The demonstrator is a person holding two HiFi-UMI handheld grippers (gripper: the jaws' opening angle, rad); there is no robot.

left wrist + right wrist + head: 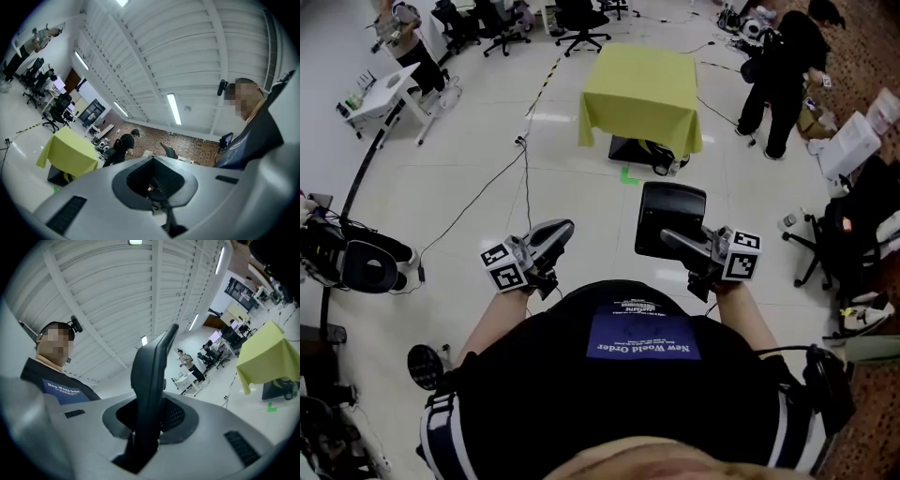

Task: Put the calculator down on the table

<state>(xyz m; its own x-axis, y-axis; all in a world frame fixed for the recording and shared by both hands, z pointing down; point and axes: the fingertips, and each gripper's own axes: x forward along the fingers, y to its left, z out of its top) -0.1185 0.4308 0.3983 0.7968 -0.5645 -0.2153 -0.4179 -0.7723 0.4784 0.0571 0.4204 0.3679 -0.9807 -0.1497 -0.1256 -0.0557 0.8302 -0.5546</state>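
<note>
The right claw (670,238) is pinching the calculator (671,214), its jaws closed on the near edge of the dark flat slab. In the right gripper view the calculator stands edge-on, rising straight up out of the jaws as a thin black blade. In the head view it is held out in front of the person's body, face up and roughly level, in the air above the pale floor (478,150). It is well apart from the tabletop (642,86), which is draped in a yellow cloth and stands farther ahead in the room. The left claw (561,231) is pressed together with nothing between its jaws, held out beside the right one at about the same height and pointing the same way. Each claw carries its marker cube, the left cube (503,265) and the right cube (741,255), close to the person's wrists. A black box (630,150) sits on the floor under the near edge of the yellow cloth, with a small green mark (627,174) just in front of it. A thin cable (502,178) trails across the floor to the left. A person in black (783,66) stands to the right of the tabletop, and office chairs (581,19) line the far side
</note>
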